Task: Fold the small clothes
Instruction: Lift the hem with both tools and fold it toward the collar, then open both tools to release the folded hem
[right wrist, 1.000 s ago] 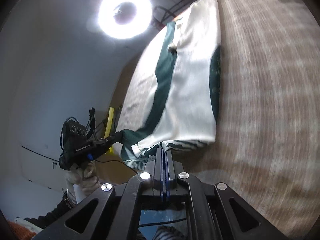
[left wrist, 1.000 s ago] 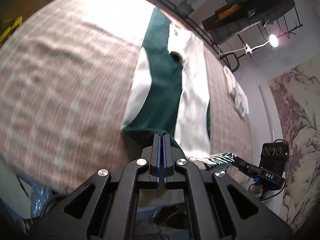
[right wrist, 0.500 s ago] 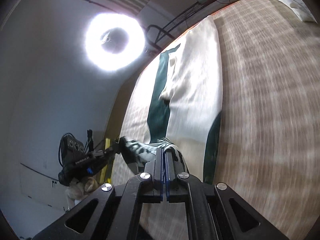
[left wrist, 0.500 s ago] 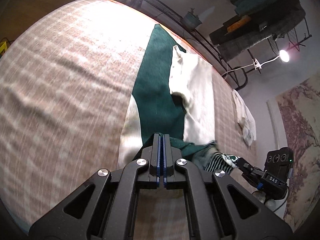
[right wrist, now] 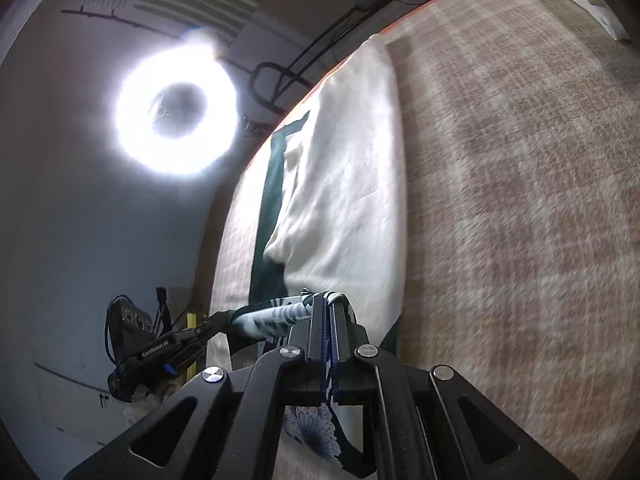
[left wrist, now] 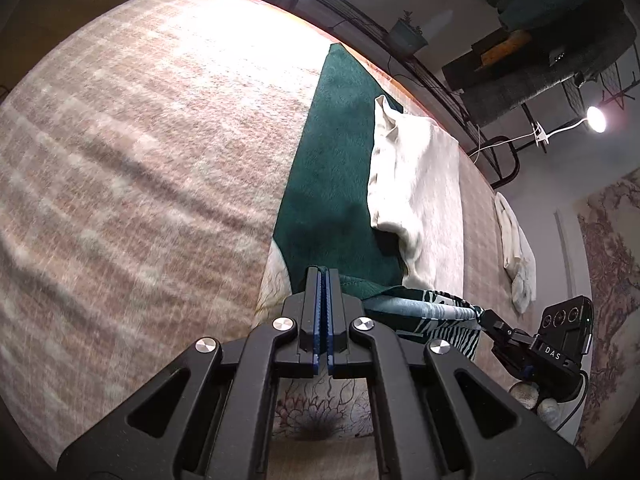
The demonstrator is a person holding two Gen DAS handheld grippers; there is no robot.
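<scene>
Beige checked bedcover (left wrist: 140, 168), softly woven, with a green-and-cream garment (left wrist: 336, 184) lying lengthwise across it.

Its dark green part looks fuzzy and flat, the cream part lies in loose wrinkles, and the near hem is striped green and white, pulled into a taut band between the two grippers. The left gripper (left wrist: 322, 276) has its black fingers pressed together on the green corner of that hem, blue pads meeting; the right gripper (right wrist: 327, 304) is likewise clamped on the striped edge, fabric wrapping over its tip. A flower-printed cloth shows beneath both. Seen from the left wrist, the other gripper's body reads "DAS"; from the right wrist, the opposite one reads "GenRobot.AI". A ring light (right wrist: 176, 110) glares on the wall, and folded pale cloths (left wrist: 516, 248) rest near the bed's far edge.
</scene>
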